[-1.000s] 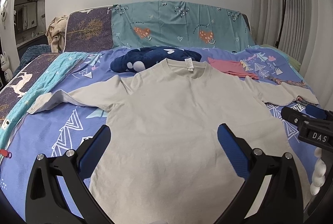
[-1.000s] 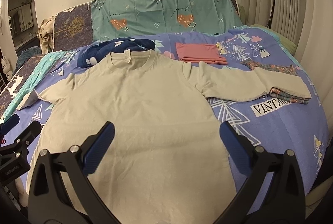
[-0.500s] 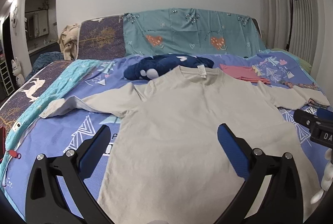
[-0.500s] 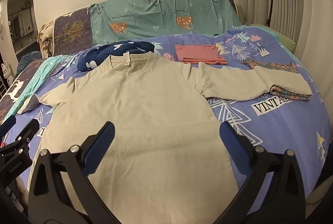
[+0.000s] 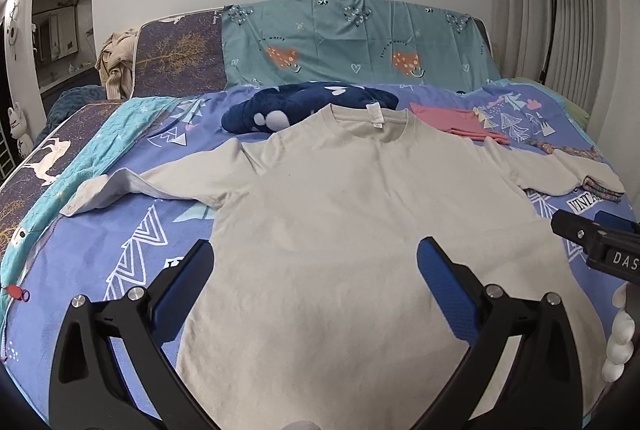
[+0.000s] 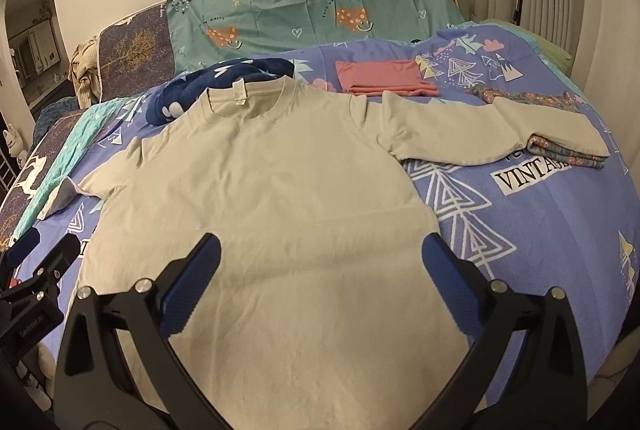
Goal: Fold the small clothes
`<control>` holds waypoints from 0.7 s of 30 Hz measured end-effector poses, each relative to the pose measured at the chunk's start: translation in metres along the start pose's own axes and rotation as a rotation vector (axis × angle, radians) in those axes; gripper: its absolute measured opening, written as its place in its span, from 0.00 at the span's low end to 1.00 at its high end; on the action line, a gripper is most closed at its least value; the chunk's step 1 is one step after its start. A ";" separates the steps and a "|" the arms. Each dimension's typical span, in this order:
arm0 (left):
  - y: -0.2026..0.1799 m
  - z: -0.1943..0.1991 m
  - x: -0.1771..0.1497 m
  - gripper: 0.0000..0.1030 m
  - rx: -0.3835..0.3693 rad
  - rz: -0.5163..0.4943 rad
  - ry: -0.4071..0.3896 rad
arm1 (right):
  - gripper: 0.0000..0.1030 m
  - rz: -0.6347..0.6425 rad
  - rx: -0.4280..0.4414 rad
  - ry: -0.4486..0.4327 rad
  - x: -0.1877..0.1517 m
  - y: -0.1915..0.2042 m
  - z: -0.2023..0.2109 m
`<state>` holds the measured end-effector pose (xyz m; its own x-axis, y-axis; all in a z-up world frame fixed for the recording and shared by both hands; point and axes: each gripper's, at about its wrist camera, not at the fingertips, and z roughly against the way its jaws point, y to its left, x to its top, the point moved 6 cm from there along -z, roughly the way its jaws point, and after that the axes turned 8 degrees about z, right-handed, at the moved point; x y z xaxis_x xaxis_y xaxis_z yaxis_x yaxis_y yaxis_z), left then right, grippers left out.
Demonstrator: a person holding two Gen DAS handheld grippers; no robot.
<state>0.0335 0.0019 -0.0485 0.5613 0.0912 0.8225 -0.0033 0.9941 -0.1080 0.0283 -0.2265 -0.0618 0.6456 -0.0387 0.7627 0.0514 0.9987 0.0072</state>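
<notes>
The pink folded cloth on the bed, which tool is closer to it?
Right. The right tool hovers over the beige shirt on the side where the pink cloth lies; the left tool is farther across the shirt.

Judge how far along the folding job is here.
Done: pink garment lies folded near the pillows; beige shirt is spread flat. In hand: nothing; left claw and right claw hang open above it. Left: sleeves and body unfolded.
</notes>
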 end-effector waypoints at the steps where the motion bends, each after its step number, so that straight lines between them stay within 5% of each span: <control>1: -0.001 0.000 -0.001 0.99 -0.003 0.000 0.002 | 0.98 0.000 0.002 0.004 -0.001 0.000 -0.001; 21: -0.004 -0.005 -0.004 0.98 -0.017 -0.009 0.017 | 0.97 -0.005 -0.020 0.030 -0.007 -0.003 -0.010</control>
<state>0.0351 -0.0029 -0.0539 0.5751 0.0814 0.8140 0.0158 0.9938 -0.1105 0.0313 -0.2294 -0.0739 0.6682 -0.0450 0.7427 0.0696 0.9976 -0.0022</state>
